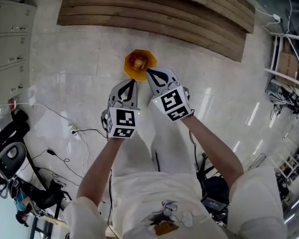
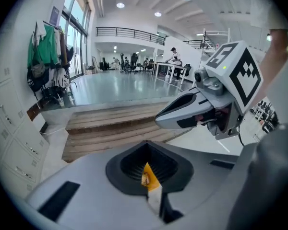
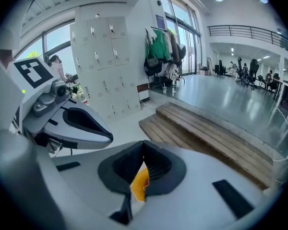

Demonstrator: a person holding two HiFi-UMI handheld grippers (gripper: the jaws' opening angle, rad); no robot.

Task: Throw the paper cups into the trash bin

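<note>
An orange trash bin (image 1: 139,63) stands on the pale floor far below, with crumpled brownish and white stuff inside; I cannot tell whether it is cups. My left gripper (image 1: 131,81) and right gripper (image 1: 148,71) hang high above it, side by side, tips pointing down toward the bin. Both are shut with nothing between the jaws. In the left gripper view the left gripper (image 2: 145,145) shows only a sliver of the orange bin (image 2: 150,176) through its closed jaws. The right gripper (image 3: 144,145) frames the same bin (image 3: 140,183). No paper cup shows outside the bin.
Wooden steps (image 1: 154,14) run across just beyond the bin. Grey lockers (image 1: 10,39) line the left wall. Cables (image 1: 74,131) and a black chair (image 1: 10,158) lie at the left. Metal shelving (image 1: 289,59) stands at the right. The person's white trouser legs (image 1: 164,143) are directly below.
</note>
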